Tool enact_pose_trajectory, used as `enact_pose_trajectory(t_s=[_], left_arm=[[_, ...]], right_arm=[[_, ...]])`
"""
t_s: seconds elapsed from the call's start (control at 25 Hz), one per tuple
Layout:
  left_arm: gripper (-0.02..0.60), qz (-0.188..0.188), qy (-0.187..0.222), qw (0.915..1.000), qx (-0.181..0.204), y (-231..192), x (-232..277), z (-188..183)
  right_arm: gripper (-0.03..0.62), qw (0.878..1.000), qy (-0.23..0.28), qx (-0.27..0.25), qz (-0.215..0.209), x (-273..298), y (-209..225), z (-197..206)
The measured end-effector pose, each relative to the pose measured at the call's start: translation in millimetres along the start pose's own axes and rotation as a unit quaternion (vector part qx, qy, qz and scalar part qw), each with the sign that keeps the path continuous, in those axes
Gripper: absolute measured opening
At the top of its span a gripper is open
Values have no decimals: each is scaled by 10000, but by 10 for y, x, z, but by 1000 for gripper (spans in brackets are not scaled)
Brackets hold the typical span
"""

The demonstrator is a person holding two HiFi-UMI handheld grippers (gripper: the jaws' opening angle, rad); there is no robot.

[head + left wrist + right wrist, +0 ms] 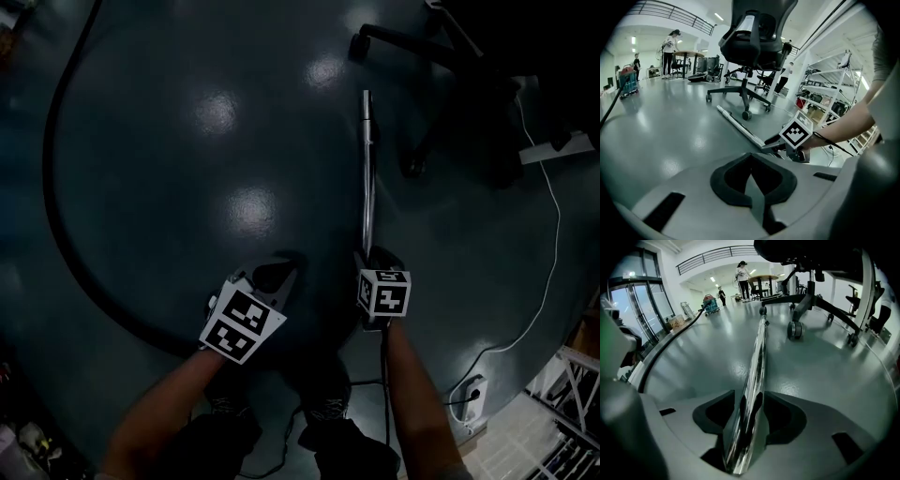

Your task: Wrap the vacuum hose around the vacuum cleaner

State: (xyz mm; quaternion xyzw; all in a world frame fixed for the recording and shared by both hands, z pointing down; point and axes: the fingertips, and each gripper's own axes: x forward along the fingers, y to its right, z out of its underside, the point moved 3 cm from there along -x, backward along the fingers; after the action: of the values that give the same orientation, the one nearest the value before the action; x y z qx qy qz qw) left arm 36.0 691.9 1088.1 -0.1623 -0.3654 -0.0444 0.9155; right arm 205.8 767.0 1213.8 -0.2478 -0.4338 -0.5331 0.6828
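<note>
A chrome vacuum wand [367,178] lies on the dark floor, pointing away from me. Its near end runs between the jaws of my right gripper [380,255], and the wand [754,380] fills the gap while the jaws stand apart around it, so the right gripper [747,427] is open. My left gripper [270,274] hovers just left of it, shut on nothing, with the fingertips of the left gripper [752,180] meeting. The black hose [54,225] curves in a wide arc on the left. That hose [665,350] leads to a distant vacuum cleaner [710,303].
A black office chair [441,56] on castors stands beyond the wand's far end. A white cable [548,291] runs to a floor socket [469,394] on the right. Metal shelves [825,93] stand to the right, and people at a table [670,47] are far off.
</note>
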Motion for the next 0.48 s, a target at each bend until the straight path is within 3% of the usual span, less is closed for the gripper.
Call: enact_pose_trajectory(t_s=[0.2, 0.48], left_arm=[[8, -94, 22, 9999, -110, -270, 148, 44], [9, 82, -145, 9998, -78, -291, 256, 119]], right_arm=[[179, 9997, 14, 21, 228, 218, 30, 20], [176, 9984, 71, 309, 464, 274, 78, 31]])
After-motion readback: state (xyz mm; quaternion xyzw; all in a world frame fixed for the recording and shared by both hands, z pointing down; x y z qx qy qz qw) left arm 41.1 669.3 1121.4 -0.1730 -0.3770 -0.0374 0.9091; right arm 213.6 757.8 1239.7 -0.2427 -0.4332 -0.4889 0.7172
